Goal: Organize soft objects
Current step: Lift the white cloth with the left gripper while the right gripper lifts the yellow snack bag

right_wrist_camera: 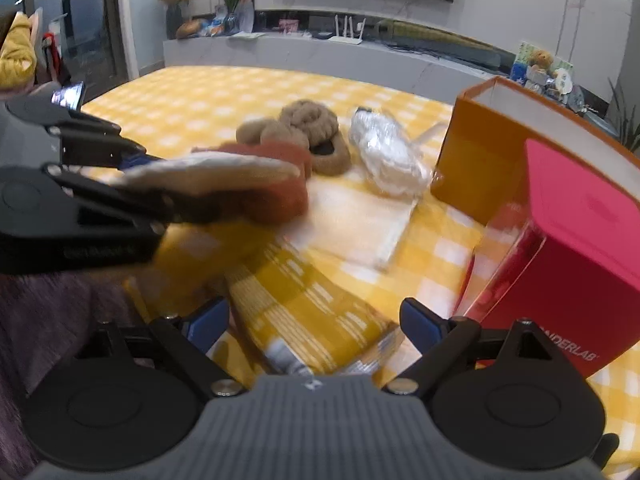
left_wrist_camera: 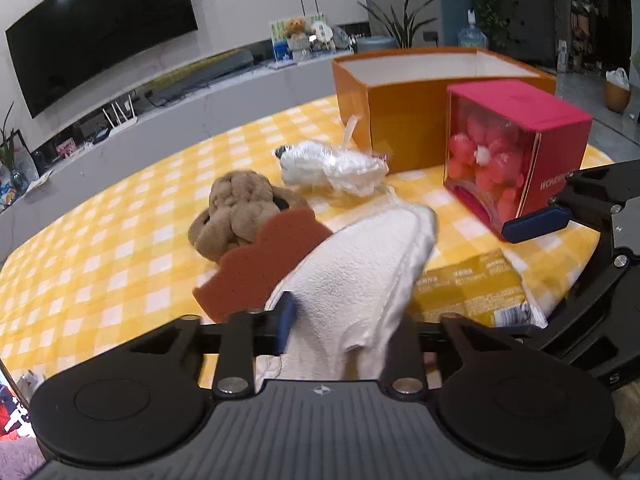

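My left gripper (left_wrist_camera: pixel 344 320) is shut on a white towel-like cloth (left_wrist_camera: pixel 360 268) with a rust-brown scalloped sponge piece (left_wrist_camera: pixel 260 264), held above the table; it also shows in the right wrist view (right_wrist_camera: pixel 132 184) holding the cloth (right_wrist_camera: pixel 208 170). My right gripper (right_wrist_camera: pixel 316 320) is open and empty, over a yellow packet (right_wrist_camera: pixel 312 312). A brown plush slipper (left_wrist_camera: pixel 240 208) and a plastic-wrapped white soft item (left_wrist_camera: pixel 336 166) lie on the yellow checked tablecloth (left_wrist_camera: pixel 100 260). An open orange box (left_wrist_camera: pixel 404 120) stands behind them.
A pink box (left_wrist_camera: pixel 516 152) with a clear window and pink balls stands right of the orange box, close to my right gripper (left_wrist_camera: pixel 560 216). A yellow packet (left_wrist_camera: pixel 468 288) lies near the table's front edge. A TV and low cabinet are behind the table.
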A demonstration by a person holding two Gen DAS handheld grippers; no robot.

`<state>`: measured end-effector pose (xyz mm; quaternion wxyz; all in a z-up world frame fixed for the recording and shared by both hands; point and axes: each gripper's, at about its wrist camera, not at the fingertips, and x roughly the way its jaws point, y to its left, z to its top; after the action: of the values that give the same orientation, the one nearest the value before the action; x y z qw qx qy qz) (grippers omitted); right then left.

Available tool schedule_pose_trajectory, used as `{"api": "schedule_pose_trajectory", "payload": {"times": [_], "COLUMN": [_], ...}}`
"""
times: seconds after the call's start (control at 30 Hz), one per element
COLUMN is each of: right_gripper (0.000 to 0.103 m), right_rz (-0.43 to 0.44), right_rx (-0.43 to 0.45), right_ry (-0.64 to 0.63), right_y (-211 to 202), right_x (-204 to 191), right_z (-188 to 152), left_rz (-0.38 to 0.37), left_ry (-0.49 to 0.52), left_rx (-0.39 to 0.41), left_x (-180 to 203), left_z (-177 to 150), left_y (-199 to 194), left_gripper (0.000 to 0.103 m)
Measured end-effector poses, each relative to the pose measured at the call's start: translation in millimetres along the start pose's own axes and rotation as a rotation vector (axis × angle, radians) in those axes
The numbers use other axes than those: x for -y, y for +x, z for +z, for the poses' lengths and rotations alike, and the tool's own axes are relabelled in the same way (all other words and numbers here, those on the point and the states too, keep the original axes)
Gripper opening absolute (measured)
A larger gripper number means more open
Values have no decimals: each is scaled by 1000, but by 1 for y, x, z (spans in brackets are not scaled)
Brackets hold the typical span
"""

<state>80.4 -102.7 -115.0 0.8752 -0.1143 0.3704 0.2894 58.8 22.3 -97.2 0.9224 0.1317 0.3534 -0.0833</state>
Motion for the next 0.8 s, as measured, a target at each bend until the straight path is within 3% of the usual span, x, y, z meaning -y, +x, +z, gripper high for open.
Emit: {"api": "schedule_pose_trajectory", "payload": {"times": [0.17, 0.43, 0.63, 0.7, 0.8], "right_gripper": [91, 80, 65, 52, 48], "right_rz": [2, 16, 23, 16, 6], "right_rx": [10, -15, -38, -29, -30], "right_ry": [-68, -64, 38, 47, 51], "right_y": [11, 20, 28, 23, 19], "right_x": [-3, -1, 4, 3, 0], "right_z": [-5, -5, -13, -12, -11], "left_rz": [-6, -17, -22, -23, -20], "left_ry": [-2, -4, -9, -19, -29], "left_rx": [-1, -23, -27, -23, -17], "left_x": [1, 0, 0, -2, -3], "left_z": [-2, -3, -4, -4, -4], "left_y": [0, 3, 5, 4, 2], "left_gripper": [18, 15, 15, 15, 15]}}
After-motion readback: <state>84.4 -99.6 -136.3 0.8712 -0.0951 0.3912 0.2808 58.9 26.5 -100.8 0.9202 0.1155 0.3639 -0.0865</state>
